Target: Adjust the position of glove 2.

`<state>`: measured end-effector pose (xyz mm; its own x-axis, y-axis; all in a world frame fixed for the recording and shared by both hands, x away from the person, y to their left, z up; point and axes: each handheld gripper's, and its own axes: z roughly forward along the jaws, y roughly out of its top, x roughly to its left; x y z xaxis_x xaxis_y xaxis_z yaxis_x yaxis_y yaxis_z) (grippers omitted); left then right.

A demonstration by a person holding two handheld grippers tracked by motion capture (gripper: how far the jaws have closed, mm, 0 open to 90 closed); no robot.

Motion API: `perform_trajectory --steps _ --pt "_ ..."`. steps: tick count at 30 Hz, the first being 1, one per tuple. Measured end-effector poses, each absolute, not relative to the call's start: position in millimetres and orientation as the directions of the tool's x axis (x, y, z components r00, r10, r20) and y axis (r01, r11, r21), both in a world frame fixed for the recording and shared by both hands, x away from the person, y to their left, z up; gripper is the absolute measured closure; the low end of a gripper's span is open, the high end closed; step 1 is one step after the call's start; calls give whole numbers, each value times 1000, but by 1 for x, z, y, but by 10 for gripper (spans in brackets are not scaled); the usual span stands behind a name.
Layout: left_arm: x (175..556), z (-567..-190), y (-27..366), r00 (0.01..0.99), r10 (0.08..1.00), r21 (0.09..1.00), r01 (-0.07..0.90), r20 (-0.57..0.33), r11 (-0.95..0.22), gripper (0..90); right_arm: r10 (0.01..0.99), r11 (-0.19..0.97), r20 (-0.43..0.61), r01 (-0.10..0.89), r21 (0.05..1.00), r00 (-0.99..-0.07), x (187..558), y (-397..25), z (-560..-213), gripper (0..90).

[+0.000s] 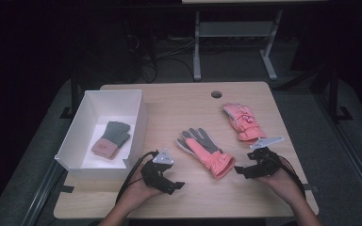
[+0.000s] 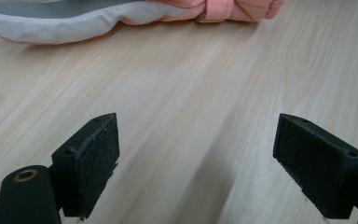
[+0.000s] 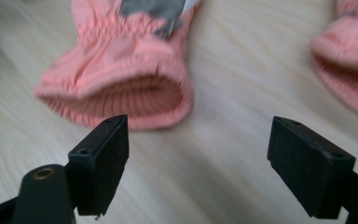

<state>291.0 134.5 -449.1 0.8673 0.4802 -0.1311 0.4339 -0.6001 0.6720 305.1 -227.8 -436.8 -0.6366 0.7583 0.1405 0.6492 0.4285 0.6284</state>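
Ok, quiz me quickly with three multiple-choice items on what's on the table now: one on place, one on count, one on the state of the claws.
1. Where is the green glove?
A. in the white box
B. beside the table's hole
C. in the left claw

2. How many pink gloves lie on the table?
A. one
B. two
C. three

3. How do the left claw and right claw stand?
A. both shut on gloves
B. one shut
C. both open and empty

Answers: 1 A, it lies on the box floor. 2 B, a near pink glove and a far pink glove. 3 C, bare wood shows between each pair of jaws.
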Motion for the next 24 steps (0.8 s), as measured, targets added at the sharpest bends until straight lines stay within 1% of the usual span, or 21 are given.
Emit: perform_trajectory --steps 4,6,10,15,24 --pt "292 -450 136 864 486 671 438 -131 -598 141 771 422 124 647 634 -624 319 -226 -427 223" --pt "292 -450 136 867 486 670 428 -113 -607 141 778 413 122 647 641 -617 327 -226 -422 231" --pt "292 -450 138 857 497 681 444 -134 -582 141 792 401 108 646 650 -601 344 -229 -416 246" --pt "294 -449 139 859 497 674 441 -126 -592 143 818 381 101 666 642 -566 371 -235 -412 254" --pt "293 -450 137 860 493 670 445 -134 -594 144 858 341 94 697 630 -505 415 -248 -410 326"
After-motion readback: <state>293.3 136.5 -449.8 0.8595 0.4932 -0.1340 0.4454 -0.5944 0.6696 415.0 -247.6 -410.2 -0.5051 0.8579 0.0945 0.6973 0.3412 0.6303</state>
